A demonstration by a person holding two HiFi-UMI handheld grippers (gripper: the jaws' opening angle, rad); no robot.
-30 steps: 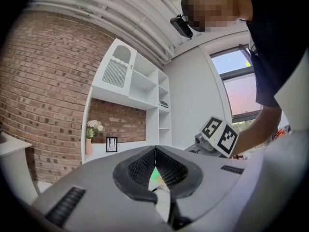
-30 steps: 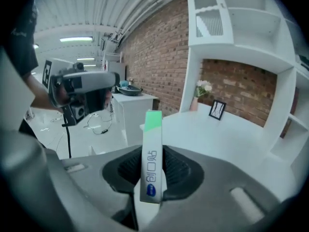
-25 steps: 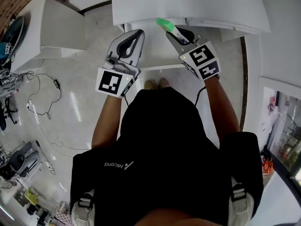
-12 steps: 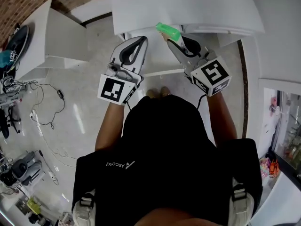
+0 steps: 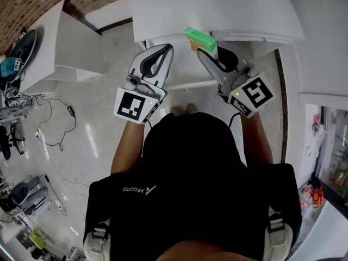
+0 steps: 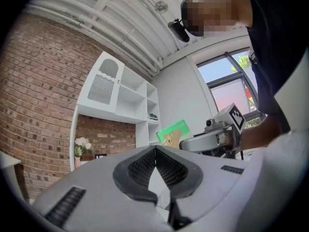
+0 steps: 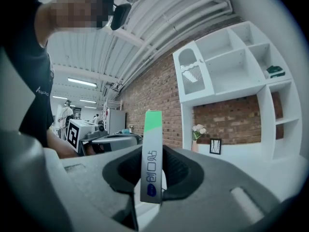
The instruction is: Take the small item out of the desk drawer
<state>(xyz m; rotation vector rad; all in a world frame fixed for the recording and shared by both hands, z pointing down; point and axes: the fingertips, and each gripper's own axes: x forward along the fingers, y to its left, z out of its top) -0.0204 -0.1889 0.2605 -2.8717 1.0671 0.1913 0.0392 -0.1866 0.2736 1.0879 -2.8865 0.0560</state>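
Note:
My right gripper (image 5: 205,50) is shut on a small green and white box (image 5: 199,38), held up over the front edge of the white desk (image 5: 217,7). In the right gripper view the box (image 7: 151,149) stands upright and edge-on between the pads. Below both grippers the white drawer (image 5: 182,69) stands pulled out. My left gripper (image 5: 168,48) hovers over the drawer's left side, shut with nothing between its jaws. From the left gripper view, whose own jaws (image 6: 155,150) meet, the box (image 6: 172,133) shows in the right gripper (image 6: 212,138).
A white cabinet (image 5: 62,39) stands to the left on the pale floor, with cables (image 5: 49,118) and gear at the far left. The person's black shirt (image 5: 190,184) fills the lower middle. White wall shelves (image 7: 241,76) on brick show in both gripper views.
The right gripper has swung right and back toward me with the green box in it, and the box now tilts differently. The left gripper has hardly moved.

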